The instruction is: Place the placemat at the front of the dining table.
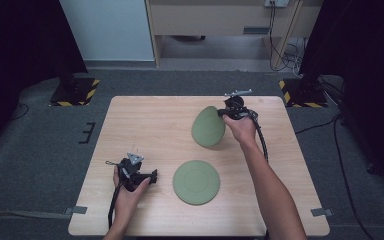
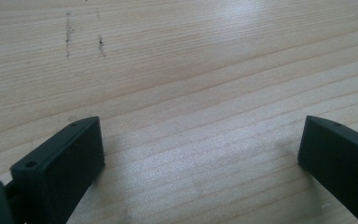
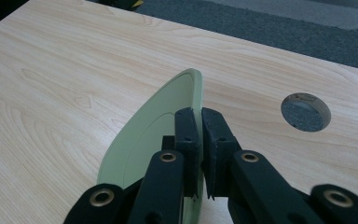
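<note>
1. Right gripper view looks along the right gripper (image 3: 200, 140), whose black fingers (image 3: 186, 135) are closed almost together on the rim of a pale green plate (image 3: 140, 140). The rim is pinched between them, and the plate runs away from the fingers edge-on, tilted up off the table (image 3: 51, 70).
2. Seen from the high view, that same right gripper (image 1: 226, 113) holds the lifted green plate (image 1: 208, 127) at its upper right edge, over the far right part of the table (image 1: 145, 120). The plate hangs down and to the left of the fingers, its face turned toward the person.
3. A second green plate (image 1: 196, 182) lies flat on the table, nearer the person and slightly left of the lifted one. The two are apart.
4. The left gripper (image 1: 152, 176) rests low at the near left, just beside the flat plate's left edge. In the left gripper view its fingers (image 2: 65, 163) stand wide apart over bare wood, with nothing between them.
5. My judgement: any stacking move depends on the flat plate lying below and toward the person from the right fingers. The held plate must swing from tilted to level as it travels that way.
</note>
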Demonstrator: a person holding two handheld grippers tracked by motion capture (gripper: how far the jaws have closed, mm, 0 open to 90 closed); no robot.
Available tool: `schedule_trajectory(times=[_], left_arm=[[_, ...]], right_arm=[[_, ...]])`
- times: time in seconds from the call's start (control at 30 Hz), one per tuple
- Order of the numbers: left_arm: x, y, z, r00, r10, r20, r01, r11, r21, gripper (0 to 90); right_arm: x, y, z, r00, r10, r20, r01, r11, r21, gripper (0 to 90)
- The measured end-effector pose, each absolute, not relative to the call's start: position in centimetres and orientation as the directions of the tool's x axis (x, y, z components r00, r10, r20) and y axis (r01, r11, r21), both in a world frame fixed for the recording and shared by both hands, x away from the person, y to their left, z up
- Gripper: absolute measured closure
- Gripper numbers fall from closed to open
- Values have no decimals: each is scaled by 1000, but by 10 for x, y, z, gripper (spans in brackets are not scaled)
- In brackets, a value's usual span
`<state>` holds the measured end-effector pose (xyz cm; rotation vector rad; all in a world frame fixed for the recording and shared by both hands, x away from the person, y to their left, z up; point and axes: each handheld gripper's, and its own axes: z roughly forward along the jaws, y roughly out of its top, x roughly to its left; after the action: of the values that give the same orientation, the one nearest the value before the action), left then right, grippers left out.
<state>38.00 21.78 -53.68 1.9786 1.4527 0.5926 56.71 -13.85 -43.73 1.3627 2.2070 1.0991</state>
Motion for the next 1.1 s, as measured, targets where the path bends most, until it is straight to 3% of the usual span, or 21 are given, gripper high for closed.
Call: schedule_trajectory(times=[1.1], left_arm=[[380,218,-537,298,955,3,682,-215,699,0]], right_arm=[[569,-160,-465,-425,901,83,654,243,717,840]])
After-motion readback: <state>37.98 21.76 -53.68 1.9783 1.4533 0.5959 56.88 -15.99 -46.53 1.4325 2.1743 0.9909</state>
